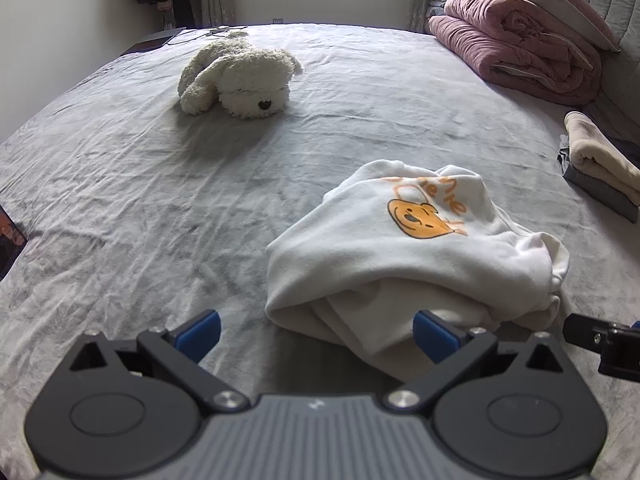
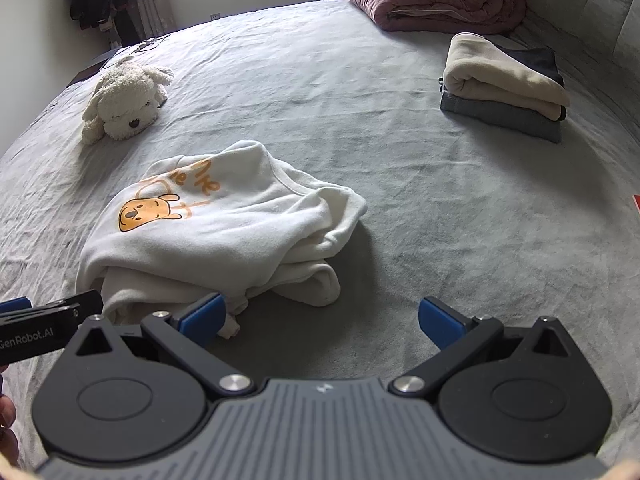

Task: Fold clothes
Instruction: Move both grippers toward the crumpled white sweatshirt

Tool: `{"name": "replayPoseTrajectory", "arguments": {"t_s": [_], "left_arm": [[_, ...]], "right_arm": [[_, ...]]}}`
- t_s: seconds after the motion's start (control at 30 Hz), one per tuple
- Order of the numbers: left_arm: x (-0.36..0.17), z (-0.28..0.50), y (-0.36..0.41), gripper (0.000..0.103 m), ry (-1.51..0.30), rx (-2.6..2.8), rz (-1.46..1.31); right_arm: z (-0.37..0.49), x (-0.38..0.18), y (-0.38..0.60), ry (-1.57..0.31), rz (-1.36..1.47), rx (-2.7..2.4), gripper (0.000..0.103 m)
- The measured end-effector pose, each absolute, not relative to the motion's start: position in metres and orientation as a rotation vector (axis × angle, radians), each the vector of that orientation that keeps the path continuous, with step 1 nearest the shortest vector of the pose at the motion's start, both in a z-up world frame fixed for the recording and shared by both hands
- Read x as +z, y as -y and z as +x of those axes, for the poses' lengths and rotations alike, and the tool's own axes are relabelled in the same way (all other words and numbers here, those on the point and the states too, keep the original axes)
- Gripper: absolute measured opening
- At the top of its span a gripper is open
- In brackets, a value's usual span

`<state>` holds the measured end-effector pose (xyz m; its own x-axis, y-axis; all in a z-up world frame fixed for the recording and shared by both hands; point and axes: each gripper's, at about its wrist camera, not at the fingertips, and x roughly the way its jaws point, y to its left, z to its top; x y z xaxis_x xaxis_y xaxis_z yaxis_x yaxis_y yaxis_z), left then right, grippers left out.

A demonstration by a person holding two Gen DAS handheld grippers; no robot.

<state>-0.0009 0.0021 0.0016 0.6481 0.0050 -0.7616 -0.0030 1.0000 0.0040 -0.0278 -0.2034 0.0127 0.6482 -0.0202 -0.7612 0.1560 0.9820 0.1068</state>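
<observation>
While the left gripper [image 1: 316, 332] and right gripper [image 2: 320, 320] both hover spread wide and empty, the crumpled white sweatshirt [image 1: 408, 252] lies on the grey bed [image 1: 120, 208] at one o'clock of the left, so the next move seems to be gripping its near hem to spread it.

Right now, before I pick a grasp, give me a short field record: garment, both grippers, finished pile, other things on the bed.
garment: white fleece top with orange bear print, loosely bunched, not neatly folded
left gripper: open, empty, at the top's near edge
right gripper: open, empty
finished pile: folded cream garment on folded grey one, far right
other: white plush dog, pink quilt
surface: grey bedsheet
</observation>
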Motion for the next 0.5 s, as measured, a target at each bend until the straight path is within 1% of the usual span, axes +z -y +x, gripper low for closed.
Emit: {"name": "replayPoseTrajectory", "arguments": {"t_s": [0.13, 0.2, 0.5], "left_arm": [[0.004, -0.002, -0.006, 0.102, -0.881, 0.007, -0.007], [0.002, -0.001, -0.006, 0.102, -0.881, 0.008, -0.003], [0.002, 0.002, -0.015, 0.102, -0.901, 0.019, -0.017]], "right_arm": [[-0.029, 0.012, 0.2, -0.858, 0.164, -0.111, 0.103], [-0.022, 0.008, 0.195, -0.89, 0.145, -0.114, 0.103], [-0.01, 0.006, 0.195, -0.917, 0.186, -0.095, 0.103]]}}
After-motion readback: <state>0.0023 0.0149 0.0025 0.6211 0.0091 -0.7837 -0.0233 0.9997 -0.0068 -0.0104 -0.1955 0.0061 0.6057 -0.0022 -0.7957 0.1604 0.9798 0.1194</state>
